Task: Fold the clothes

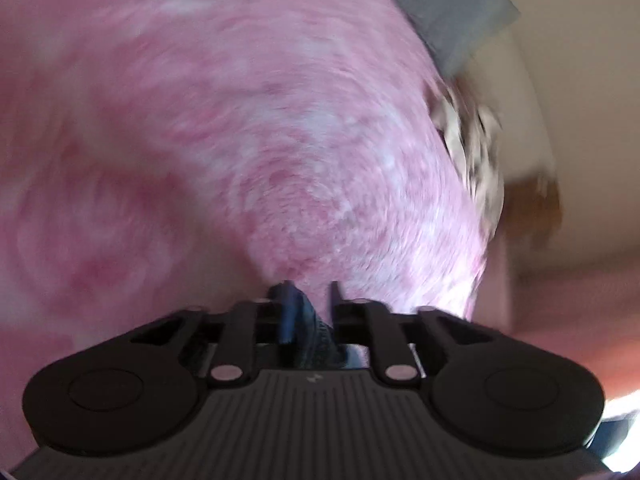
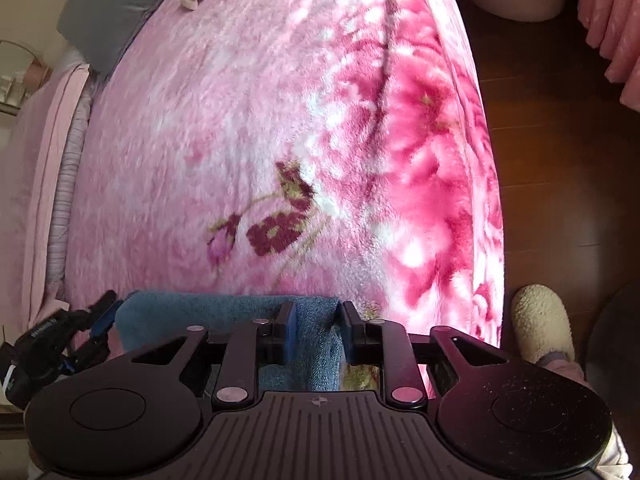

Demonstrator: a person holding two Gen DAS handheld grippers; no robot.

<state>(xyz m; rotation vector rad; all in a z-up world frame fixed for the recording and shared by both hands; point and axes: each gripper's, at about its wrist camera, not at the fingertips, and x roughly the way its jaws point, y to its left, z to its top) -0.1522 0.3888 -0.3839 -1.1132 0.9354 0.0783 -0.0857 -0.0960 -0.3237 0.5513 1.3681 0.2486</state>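
1. Left wrist view, heavily blurred. The left gripper (image 1: 310, 300) sits at lower centre with its jaws drawn close on a bunch of blue cloth (image 1: 308, 328); I read this as a pinch on the cloth's edge. A pink blanket (image 1: 200, 140) fills the frame behind it. At upper right lie a grey pillow (image 1: 448, 4) and a pale patterned item (image 1: 472, 148), too smeared to identify.

2. Right wrist view, sharp. The left gripper (image 2: 92, 320) shows at lower left, at the cloth's left end. The cloth (image 2: 200, 312), a blue terry-like fabric, lies in a band across the bottom of the frame, on the blanket (image 2: 280, 120).

3. The right gripper (image 2: 318, 332) stands at lower centre, jaws parted, with the cloth's right end passing between the fingers (image 2: 290, 328); it does not clamp the cloth.

4. At lower right, a slipper (image 2: 540, 320) on the wood floor (image 2: 560, 160).

5. Step, as judged: the cloth is held at the left end and bracketed at the right. This fits either taking hold to carry a fold over or letting go after laying one; the frames do not settle which.

6. Fold state: the cloth appears bunched or doubled; layers cannot be counted.
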